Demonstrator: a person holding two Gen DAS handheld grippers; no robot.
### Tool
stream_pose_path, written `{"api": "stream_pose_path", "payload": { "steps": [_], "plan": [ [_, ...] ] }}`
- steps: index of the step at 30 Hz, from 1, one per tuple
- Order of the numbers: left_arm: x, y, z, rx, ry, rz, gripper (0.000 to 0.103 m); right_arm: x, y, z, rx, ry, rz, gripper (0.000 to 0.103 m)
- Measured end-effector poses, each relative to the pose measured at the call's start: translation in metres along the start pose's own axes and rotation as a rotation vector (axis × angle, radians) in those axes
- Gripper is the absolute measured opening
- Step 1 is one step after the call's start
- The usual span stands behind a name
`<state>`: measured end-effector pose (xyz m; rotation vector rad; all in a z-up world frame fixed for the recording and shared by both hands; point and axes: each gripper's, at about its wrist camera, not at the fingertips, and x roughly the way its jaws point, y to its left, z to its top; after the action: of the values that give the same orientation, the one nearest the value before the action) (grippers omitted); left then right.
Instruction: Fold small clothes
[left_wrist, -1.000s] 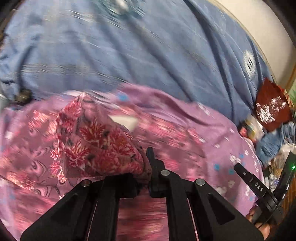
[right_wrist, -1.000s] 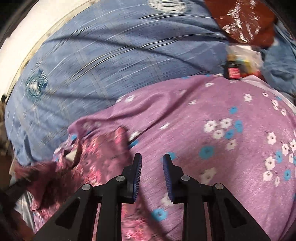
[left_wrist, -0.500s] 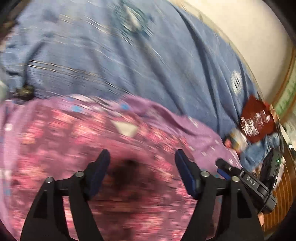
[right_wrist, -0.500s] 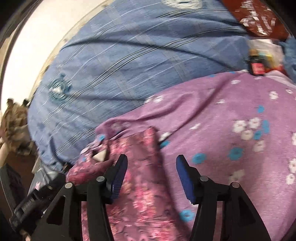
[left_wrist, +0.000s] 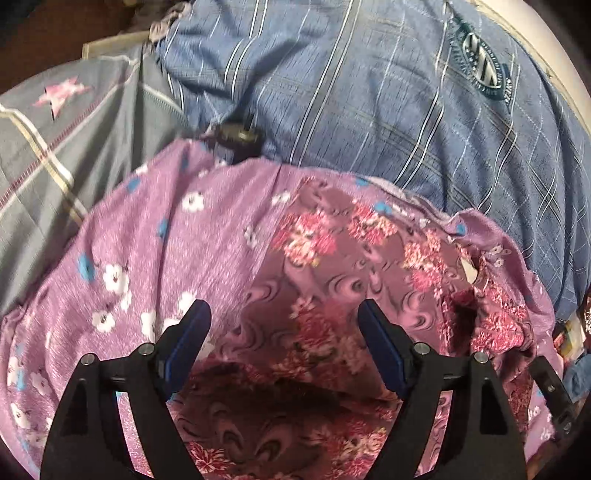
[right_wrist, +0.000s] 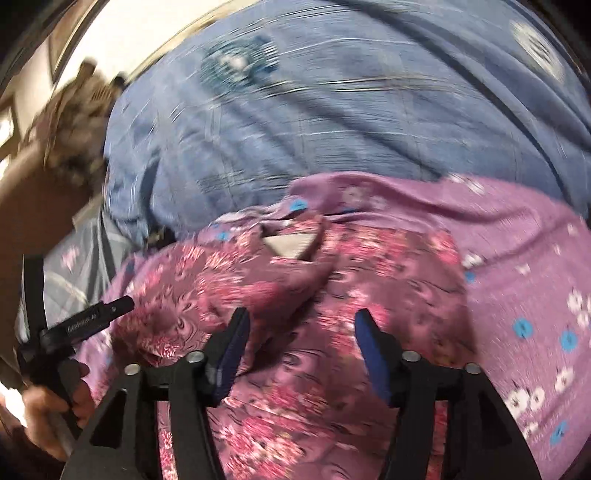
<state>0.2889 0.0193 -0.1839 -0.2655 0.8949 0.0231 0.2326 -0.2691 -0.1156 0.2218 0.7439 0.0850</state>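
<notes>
A: Where did the small garment lie?

B: The mauve garment with red-pink flower clusters and swirl print (left_wrist: 332, 280) lay spread flat on a lilac sheet with white and blue blossoms (left_wrist: 140, 236). Its white label (right_wrist: 291, 245) showed at the neckline on the far edge, seen in the right wrist view.

A: And the left gripper?

B: The left gripper (left_wrist: 284, 325) hung over the garment's near part with its blue-padded fingers (left_wrist: 192, 332) wide apart. Its jaws had just been opening, and no fold of cloth was pinched between them; the garment simply lay beneath.

A: The right one?

B: The right gripper (right_wrist: 301, 336) was likewise spread, above the middle of the same garment. Its jaws had just been opening too, with nothing clamped. That view was smeared, so whether a pad brushed the cloth could not be told.

A: What surrounded them?

B: Beyond the lilac sheet stretched a blue checked bedcover with round crest emblems (left_wrist: 388, 92). To the left lay a grey cloth with pale stripes and a pink star (left_wrist: 62, 122). A small dark object (left_wrist: 236, 142) sat where the lilac sheet met the blue cover; what it was stayed unclear.

A: Was the person visible?

B: A hand (right_wrist: 48, 413) showed at the lower left of the right wrist view, wrapped around the handle of the left gripper's tool.
</notes>
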Motion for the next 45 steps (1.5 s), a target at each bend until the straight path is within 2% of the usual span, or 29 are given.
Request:
{"api": "stream_pose_path", "payload": {
  "steps": [4,6,8,10,11,14,15,17,20,21,22,24,27,29,30,31,33,36,39,40,42,44,45],
  "plan": [
    [0.016,-0.007,-0.015,0.124,0.098,0.070,0.082,0.021,0.029,0.004,-0.078,-0.013,-0.102,0.069],
    [0.021,-0.004,-0.019,0.129,0.123,0.044,0.083,0.034,0.029,0.004,-0.076,-0.001,-0.199,0.067],
    [0.019,0.001,-0.018,0.112,0.129,0.012,0.083,0.038,0.004,0.002,0.063,0.039,-0.267,0.067],
    [0.018,0.006,-0.017,0.101,0.138,-0.005,0.083,0.028,-0.037,-0.004,0.319,0.089,-0.220,0.067],
    [0.019,0.007,-0.017,0.098,0.145,-0.007,0.083,0.021,-0.047,-0.007,0.372,0.083,-0.228,0.067],
    [0.018,0.007,-0.019,0.096,0.151,-0.003,0.083,-0.016,-0.057,-0.015,0.360,-0.040,-0.375,0.070],
    [0.016,0.006,-0.020,0.102,0.148,-0.002,0.083,-0.028,-0.061,-0.016,0.364,-0.084,-0.377,0.070],
    [0.012,0.004,-0.022,0.123,0.138,0.003,0.083,-0.044,-0.062,-0.015,0.359,-0.144,-0.319,0.070],
    [0.002,0.002,-0.021,0.144,0.100,-0.005,0.083,-0.052,-0.047,-0.012,0.250,-0.213,-0.287,0.067],
    [0.000,0.002,-0.019,0.148,0.081,-0.009,0.083,-0.050,-0.043,-0.010,0.226,-0.216,-0.256,0.060],
    [-0.006,0.001,-0.018,0.158,0.052,-0.010,0.083,-0.045,-0.041,-0.009,0.213,-0.199,-0.229,0.035],
    [-0.010,-0.001,-0.015,0.175,0.020,-0.003,0.083,-0.027,-0.041,-0.008,0.199,-0.115,-0.225,0.003],
    [-0.002,-0.001,-0.013,0.181,0.034,0.014,0.083,0.004,-0.058,-0.011,0.259,-0.001,-0.222,0.006],
    [0.012,0.001,-0.015,0.185,0.088,0.048,0.083,0.029,-0.081,-0.019,0.348,0.109,-0.212,0.002],
    [0.019,0.002,-0.017,0.185,0.116,0.057,0.083,0.035,-0.092,-0.025,0.405,0.136,-0.197,0.001],
    [0.021,0.004,-0.017,0.175,0.127,0.043,0.083,0.032,-0.099,-0.027,0.444,0.113,-0.160,0.002],
    [0.018,0.006,-0.015,0.159,0.125,0.031,0.083,0.025,-0.095,-0.023,0.426,0.122,-0.150,0.013],
    [0.003,0.008,-0.012,0.135,0.067,0.022,0.083,0.013,-0.079,-0.020,0.369,0.076,-0.149,0.018],
    [-0.003,0.005,-0.010,0.146,0.036,0.015,0.084,0.009,-0.064,-0.019,0.324,0.057,-0.095,0.027],
    [0.001,0.004,-0.011,0.153,0.047,0.025,0.084,0.010,-0.061,-0.015,0.311,0.054,-0.088,0.033],
    [0.020,0.002,-0.016,0.181,0.121,0.070,0.085,0.019,-0.058,-0.016,0.301,0.083,-0.091,0.044],
    [0.025,0.005,-0.019,0.159,0.129,0.050,0.085,0.037,-0.059,-0.022,0.307,0.156,-0.102,0.043],
    [0.023,0.006,-0.019,0.148,0.134,0.047,0.085,0.035,-0.056,-0.023,0.279,0.136,-0.118,0.041]
  ]
}}
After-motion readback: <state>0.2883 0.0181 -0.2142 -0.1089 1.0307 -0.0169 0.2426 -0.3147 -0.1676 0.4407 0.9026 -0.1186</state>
